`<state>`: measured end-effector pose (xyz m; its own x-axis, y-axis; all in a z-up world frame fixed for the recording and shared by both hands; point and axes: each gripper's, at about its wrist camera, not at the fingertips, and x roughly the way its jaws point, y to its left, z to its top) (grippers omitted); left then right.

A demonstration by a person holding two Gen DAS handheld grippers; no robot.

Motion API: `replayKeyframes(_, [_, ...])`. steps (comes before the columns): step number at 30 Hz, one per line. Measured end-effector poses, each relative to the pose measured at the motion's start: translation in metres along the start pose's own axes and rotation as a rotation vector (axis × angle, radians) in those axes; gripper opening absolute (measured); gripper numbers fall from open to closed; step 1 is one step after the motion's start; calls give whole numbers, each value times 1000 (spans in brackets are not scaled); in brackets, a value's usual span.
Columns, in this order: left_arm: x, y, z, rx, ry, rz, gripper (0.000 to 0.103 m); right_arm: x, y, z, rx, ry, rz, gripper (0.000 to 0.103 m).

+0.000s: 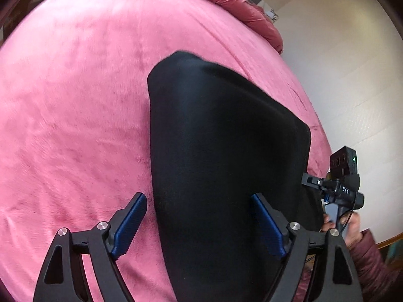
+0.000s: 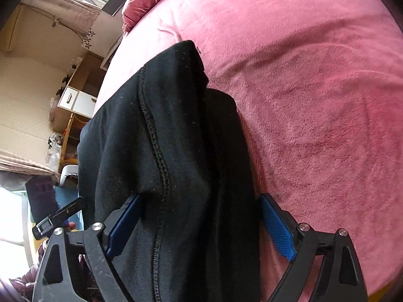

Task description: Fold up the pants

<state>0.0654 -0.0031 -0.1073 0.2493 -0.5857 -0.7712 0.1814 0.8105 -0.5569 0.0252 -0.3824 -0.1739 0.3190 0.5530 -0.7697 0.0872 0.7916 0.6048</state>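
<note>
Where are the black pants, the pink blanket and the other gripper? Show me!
black pants (image 1: 221, 151): left wrist view, middle of the dark cloth.
pink blanket (image 1: 75, 113): left wrist view, bare fuzzy part.
right gripper (image 1: 311, 181): left wrist view, at its fingertip beside the pants' edge.

A pink plush blanket (image 1: 75, 125) covers the bed, with a darker rose pillow (image 1: 241, 2) at its far edge. Left of the bed stands a wooden cabinet (image 2: 75, 100) with white drawers; below it sits what may be a blue chair (image 2: 68, 196), though blurred.
</note>
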Motion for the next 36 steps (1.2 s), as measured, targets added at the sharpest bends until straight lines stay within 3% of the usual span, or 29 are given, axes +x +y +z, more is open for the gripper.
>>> replayKeyframes(4, [13,5,2,-32,43,-67,86,4,2,-5,-38,4,10,96])
replayKeyframes(6, [19,8,3,-55,70,-110,80,4,2,-6,-50,7,17,95])
replayKeyframes(10, [26,7,3,-60,89,-130,75,3,4,-9,-77,9,29,80])
replayKeyframes(12, [29,6,4,-60,96,-142,67,2,6,-12,-91,6,25,72])
replayKeyframes(17, [12,0,5,-41,30,-197,42,-7,23,-15,-106,-3,26,51])
replayKeyframes(19, [0,-6,6,-27,-1,-230,40,-12,39,-13,-132,-12,21,46])
replayKeyframes(23, [-30,-13,13,23,-78,-232,39,-26,79,3,-226,-48,41,44])
replayKeyframes(27, [-64,-4,41,35,-177,-219,39,-24,121,35,-301,-89,98,44])
replayKeyframes(31, [-84,17,87,36,-249,-131,40,6,157,80,-332,-101,139,44])
replayKeyframes(36, [-76,50,132,-5,-249,-32,41,63,189,140,-324,-55,136,44])
